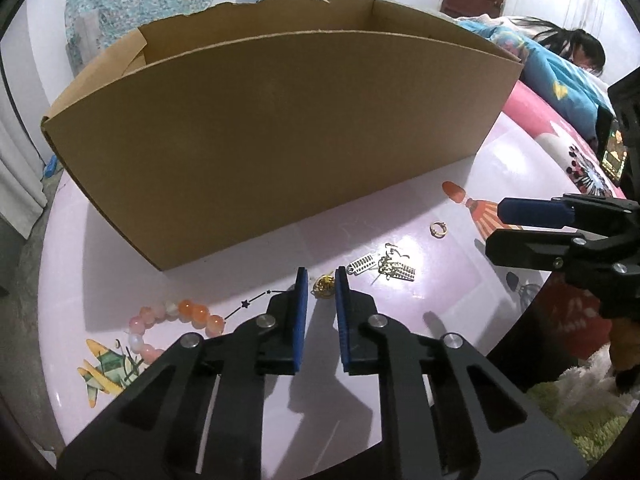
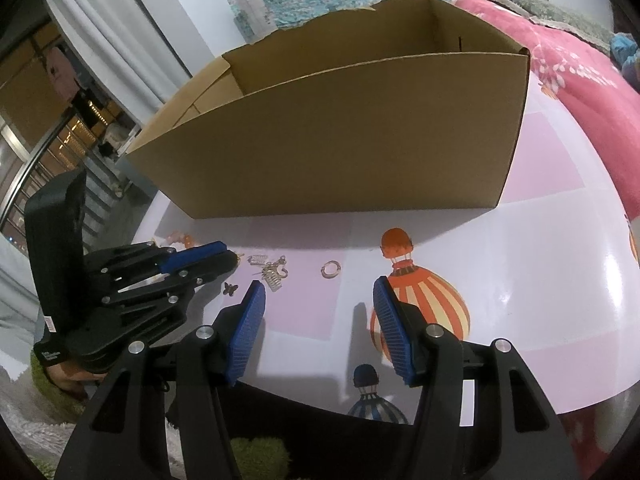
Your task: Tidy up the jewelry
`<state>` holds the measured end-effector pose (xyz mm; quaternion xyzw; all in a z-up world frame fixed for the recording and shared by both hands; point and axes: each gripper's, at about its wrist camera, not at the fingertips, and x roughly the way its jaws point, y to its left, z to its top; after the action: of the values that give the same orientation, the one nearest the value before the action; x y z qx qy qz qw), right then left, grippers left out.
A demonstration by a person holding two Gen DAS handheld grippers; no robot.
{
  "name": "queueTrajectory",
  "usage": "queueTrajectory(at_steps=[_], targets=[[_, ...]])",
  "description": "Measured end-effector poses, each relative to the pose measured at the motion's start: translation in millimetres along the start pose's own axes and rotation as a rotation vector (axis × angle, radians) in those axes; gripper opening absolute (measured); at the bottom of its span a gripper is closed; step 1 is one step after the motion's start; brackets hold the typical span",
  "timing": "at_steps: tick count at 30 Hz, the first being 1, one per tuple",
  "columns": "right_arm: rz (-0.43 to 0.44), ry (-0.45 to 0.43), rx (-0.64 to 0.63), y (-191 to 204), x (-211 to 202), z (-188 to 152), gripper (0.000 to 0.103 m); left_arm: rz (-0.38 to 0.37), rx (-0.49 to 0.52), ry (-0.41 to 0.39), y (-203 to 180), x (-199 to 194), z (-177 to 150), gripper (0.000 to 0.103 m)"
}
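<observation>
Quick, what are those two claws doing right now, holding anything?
Left gripper: partly open around a small gold trinket, not yet gripping it.
Right gripper: wide open, empty.

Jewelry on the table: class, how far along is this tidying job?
Nothing looks done: the visible part of the cardboard box shows no jewelry. The left gripper, open, brackets a gold piece. The ring, earrings and bead bracelet are left on the table.

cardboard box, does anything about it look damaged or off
Yes. The cardboard box has a ragged, torn top edge along its far wall, where a flap looks ripped off rather than cut; the near wall's edge is clean. Otherwise it stands upright on the table, apart from the jewelry.
</observation>
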<state>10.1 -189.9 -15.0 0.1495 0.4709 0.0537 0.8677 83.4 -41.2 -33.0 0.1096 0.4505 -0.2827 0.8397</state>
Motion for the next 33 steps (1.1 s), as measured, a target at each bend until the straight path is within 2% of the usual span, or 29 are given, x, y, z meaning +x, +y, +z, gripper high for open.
queueTrajectory(at_steps=[11, 18, 20, 22, 23, 26, 28, 31, 33], targets=[[-0.002, -0.004, 0.003, -1.4, -0.4, -0.6, 0.055, 0.007, 0.02, -0.019, -4.5, 0.4, -0.1, 0.001], [0.0, -0.006, 0.007, -2.6, -1.3, -1.3, 0.055, -0.057, -0.095, -0.062, 16.1, -15.4, 3.5, 0.001], [0.0, -0.006, 0.005, -2.1, -1.2, -1.0, 0.055, -0.087, -0.133, -0.069, 22.1, -21.5, 4.9, 0.001], [-0.002, -0.007, 0.002, -1.7, -1.5, -0.9, 0.055, -0.173, -0.189, -0.122, 29.4, -37.5, 7.0, 0.001], [-0.004, -0.006, 0.002, -1.8, -1.2, -1.0, 0.055, -0.191, -0.206, -0.136, 31.7, -41.2, 6.8, 0.001], [0.007, -0.001, 0.013, -2.3, 0.6, -0.7, 0.055, -0.246, -0.289, -0.1, 45.4, -32.8, 4.5, 0.001], [0.005, -0.001, 0.005, -0.2, 0.2, -0.6, 0.055, -0.315, -0.343, -0.119, 51.9, -36.4, 3.1, 0.001], [-0.001, -0.003, -0.004, 1.9, -0.1, -1.1, 0.055, -0.334, -0.353, -0.126, 55.0, -36.3, 1.1, 0.001], [0.004, 0.002, 0.005, 1.1, 1.4, -1.0, 0.055, -0.372, -0.409, -0.108, 63.2, -30.8, -3.5, 0.001]])
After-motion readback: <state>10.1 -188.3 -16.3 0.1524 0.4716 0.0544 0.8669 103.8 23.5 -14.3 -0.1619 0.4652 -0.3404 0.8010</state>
